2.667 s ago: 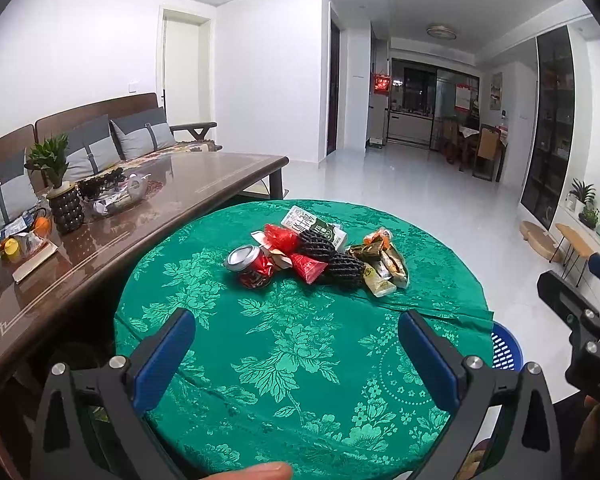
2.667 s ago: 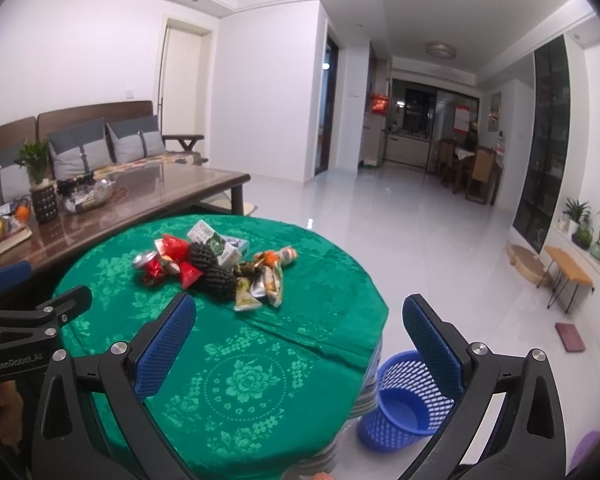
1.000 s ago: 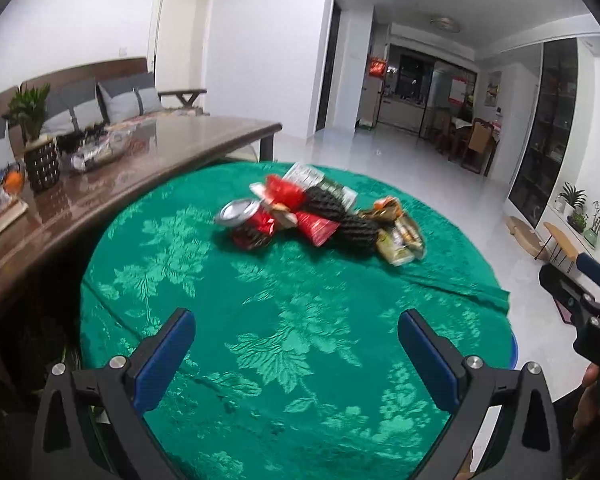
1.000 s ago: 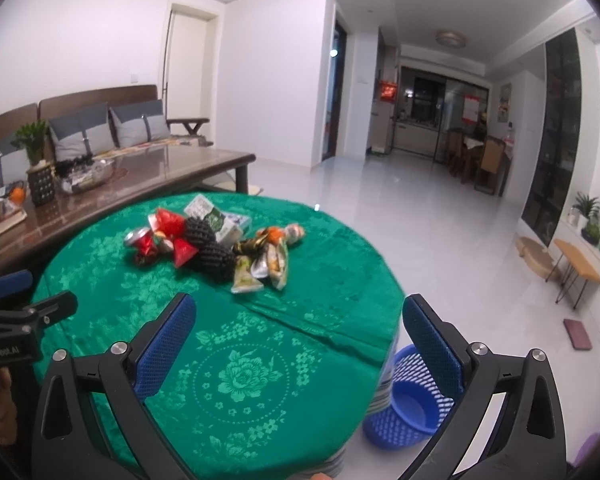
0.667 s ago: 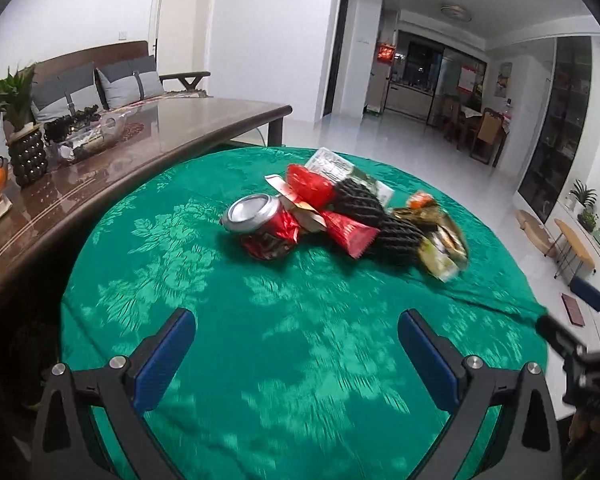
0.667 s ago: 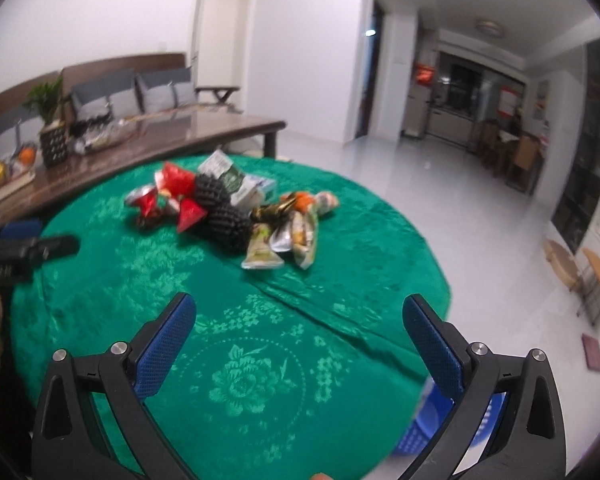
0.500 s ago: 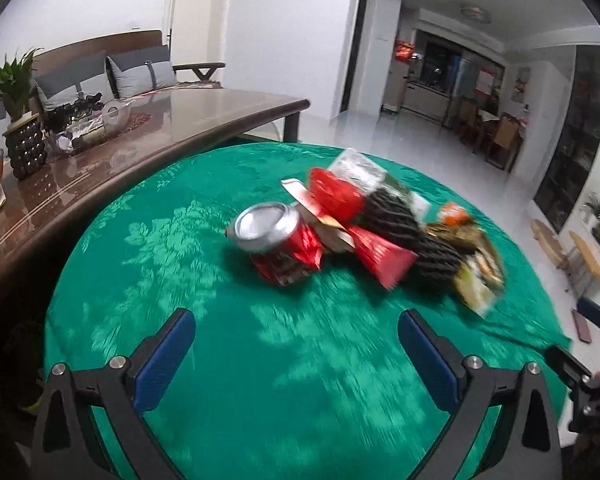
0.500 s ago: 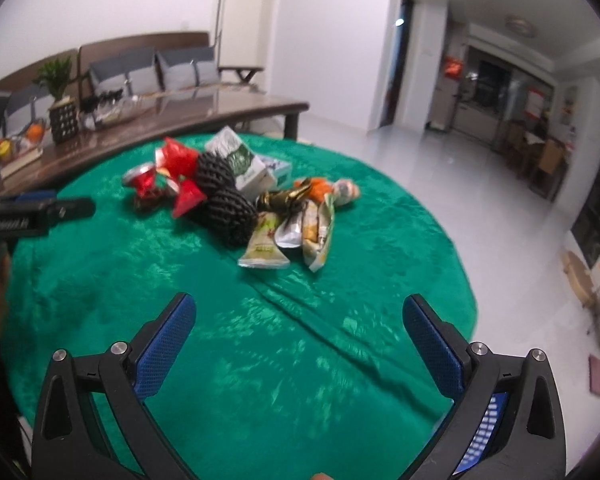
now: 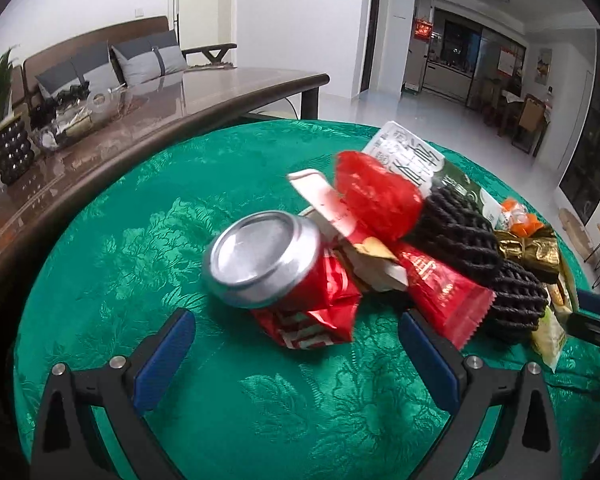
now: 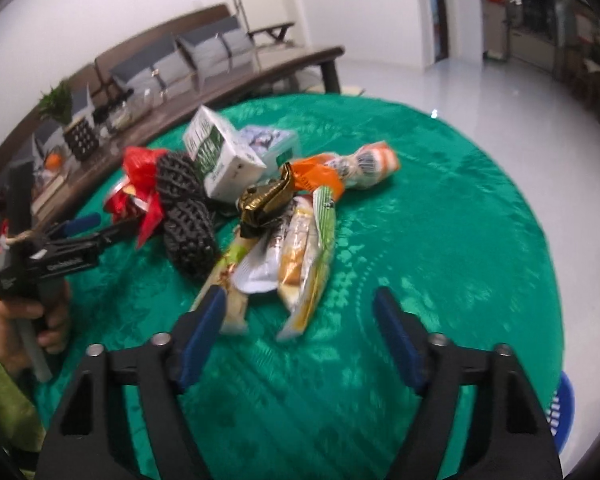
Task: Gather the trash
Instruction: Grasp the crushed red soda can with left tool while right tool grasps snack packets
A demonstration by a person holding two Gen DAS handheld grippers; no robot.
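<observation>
Both grippers have closed in on the trash pile since a second ago. Left wrist view: left gripper [image 9: 296,344] spread wide, empty, just short of the crushed red can [image 9: 276,264] on the green tablecloth [image 9: 120,248]; wrapper writing unreadable. Right wrist view: right gripper [image 10: 298,312] jaws closing, nothing pinched, 2 pads flanking the snack wrappers [image 10: 300,256]; green-white carton [image 10: 220,160] print blurred; blue basket [image 10: 562,404] at the table's right edge.

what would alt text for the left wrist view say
The left tool, jaws open and empty, points down at a crushed red can at the near end of a trash pile on a round table with a green cloth. Red wrappers, black foam netting and a carton lie behind the can; a brown table stands at left.
</observation>
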